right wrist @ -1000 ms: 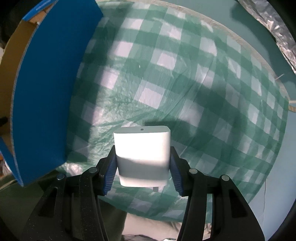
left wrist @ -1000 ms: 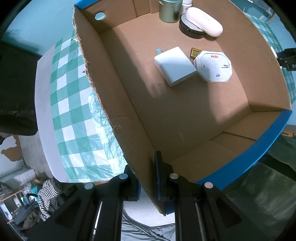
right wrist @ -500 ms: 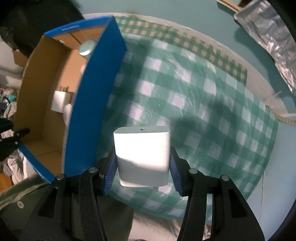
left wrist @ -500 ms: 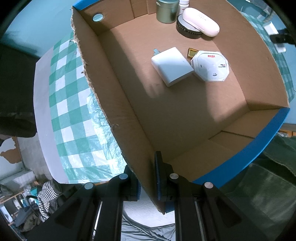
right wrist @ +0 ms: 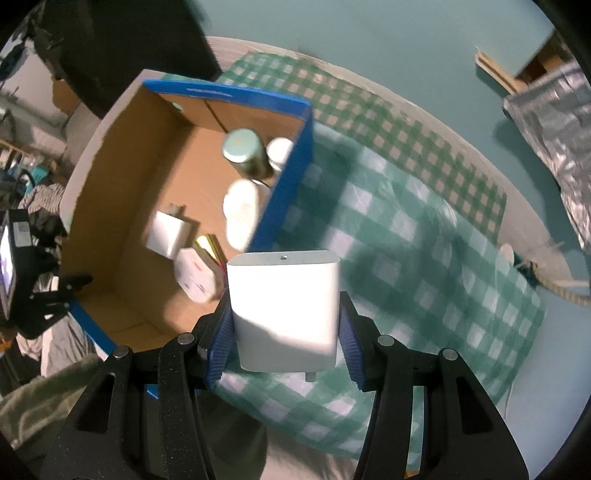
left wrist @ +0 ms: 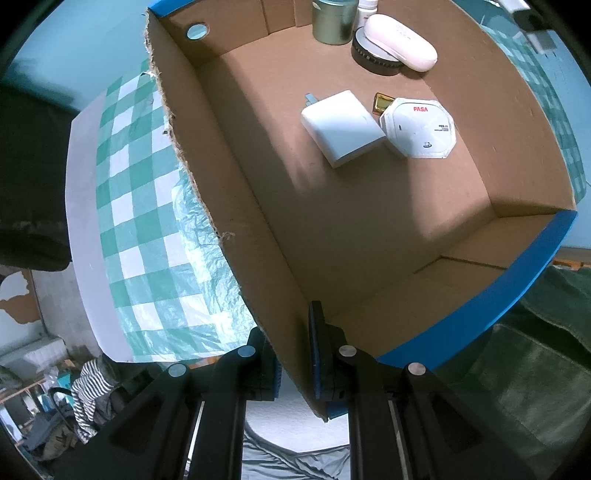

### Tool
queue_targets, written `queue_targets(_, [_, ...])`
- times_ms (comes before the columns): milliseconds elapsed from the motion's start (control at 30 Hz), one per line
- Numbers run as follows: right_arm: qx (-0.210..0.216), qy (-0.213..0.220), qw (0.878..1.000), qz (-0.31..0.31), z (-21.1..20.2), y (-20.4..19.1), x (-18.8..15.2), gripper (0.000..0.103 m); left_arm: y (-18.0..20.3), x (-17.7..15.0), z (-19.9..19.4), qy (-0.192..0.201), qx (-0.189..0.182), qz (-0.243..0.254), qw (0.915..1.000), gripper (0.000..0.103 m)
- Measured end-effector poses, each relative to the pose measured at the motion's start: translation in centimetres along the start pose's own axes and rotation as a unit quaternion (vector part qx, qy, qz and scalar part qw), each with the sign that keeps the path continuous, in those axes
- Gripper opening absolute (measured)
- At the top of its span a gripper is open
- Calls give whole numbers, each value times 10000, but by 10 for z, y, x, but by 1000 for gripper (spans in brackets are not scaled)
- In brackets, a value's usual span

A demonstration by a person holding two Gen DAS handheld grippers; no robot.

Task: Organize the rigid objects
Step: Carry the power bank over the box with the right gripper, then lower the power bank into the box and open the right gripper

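L gripper (left wrist: 293,354) was clenched on the near wall of the cardboard box (left wrist: 236,206), blue pads either side of the wall at abt 6 o'clock in L wrist view, box sitting on a green-check cloth (left wrist: 144,221). Inside the box, L view: white charger (left wrist: 341,127) near centre-top w/ its prongs toward 11 o'clock, touching an octagonal white case (left wrist: 419,129) marked PASA at its 3 o'clock; small gold item (left wrist: 381,102) tucked betw. them at the top. At 12–1 o'clock, a green tin (left wrist: 332,22), a white bottle (left wrist: 367,5) just beside it, and a white oval case (left wrist: 400,42) resting on a dark round tin (left wrist: 373,61). R gripper (right wrist: 284,328) was grasping a white power adapter (right wrist: 282,306) by its two sides, blue pads pressed on it, a prong showing at the bottom edge. R view, blurred: adapter was up in the air over the cloth (right wrist: 406,229), just beside the box's blue-edged R wall (right wrist: 284,177); box lay at 9–11 o'clock of it. L gripper (right wrist: 55,295) was visible at 9 o'clock on the box's corner.
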State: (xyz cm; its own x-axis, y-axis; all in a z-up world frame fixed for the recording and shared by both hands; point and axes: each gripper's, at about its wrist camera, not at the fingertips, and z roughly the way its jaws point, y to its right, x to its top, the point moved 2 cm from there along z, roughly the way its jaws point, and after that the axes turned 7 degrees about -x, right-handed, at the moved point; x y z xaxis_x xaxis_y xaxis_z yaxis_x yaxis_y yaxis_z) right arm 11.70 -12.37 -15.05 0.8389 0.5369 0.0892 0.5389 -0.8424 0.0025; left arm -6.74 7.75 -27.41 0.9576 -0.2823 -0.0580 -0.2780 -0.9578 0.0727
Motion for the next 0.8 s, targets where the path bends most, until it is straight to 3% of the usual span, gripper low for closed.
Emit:
queue_targets(367, [-7, 139, 9979, -625, 0, -45, 44, 52, -3, -3, 0, 19, 7, 11, 10000, 12])
queue_targets(800, [-64, -328, 9950, -937, 53, -73, 60, 52, 1, -2, -1, 29, 28, 55, 10000, 12])
